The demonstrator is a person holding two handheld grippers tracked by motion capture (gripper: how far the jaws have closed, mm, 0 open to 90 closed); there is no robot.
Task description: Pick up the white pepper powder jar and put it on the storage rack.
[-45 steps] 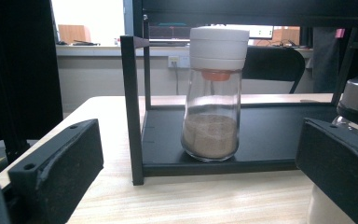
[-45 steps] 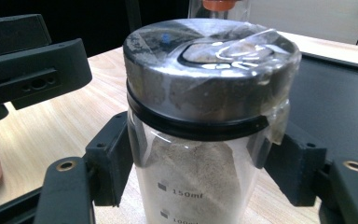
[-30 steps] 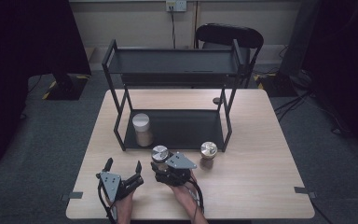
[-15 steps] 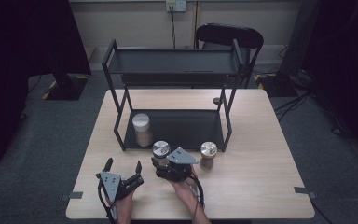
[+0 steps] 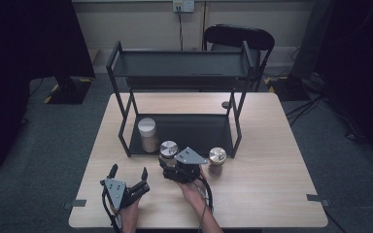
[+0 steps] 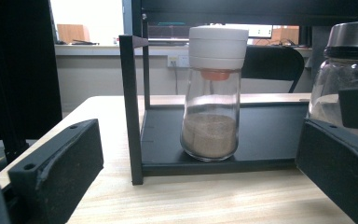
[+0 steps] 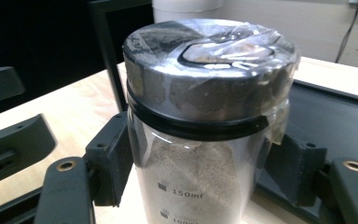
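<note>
A glass jar with a silver lid (image 5: 169, 148) and pale powder inside stands just in front of the black rack (image 5: 184, 131). My right gripper (image 5: 169, 162) is shut on it; in the right gripper view both pads press the jar (image 7: 205, 116) below its lid. On the rack's lower shelf (image 6: 261, 135) stands a white-lidded jar (image 5: 147, 130) (image 6: 213, 93), part full of brown powder. My left gripper (image 5: 128, 171) (image 6: 198, 177) rests open near the table's front left, nothing between its jaws, facing that jar. The held jar (image 6: 349, 70) appears at the right edge of the left gripper view.
A third jar with a brass-coloured lid (image 5: 217, 156) stands on the table just right of the held one, by the rack's front right leg. The rack's upper shelf (image 5: 179, 65) is bare. A black chair (image 5: 238, 36) stands behind the table.
My right gripper has edged slightly toward the rack with the silver-lidded jar in it. The left gripper has stayed put.
</note>
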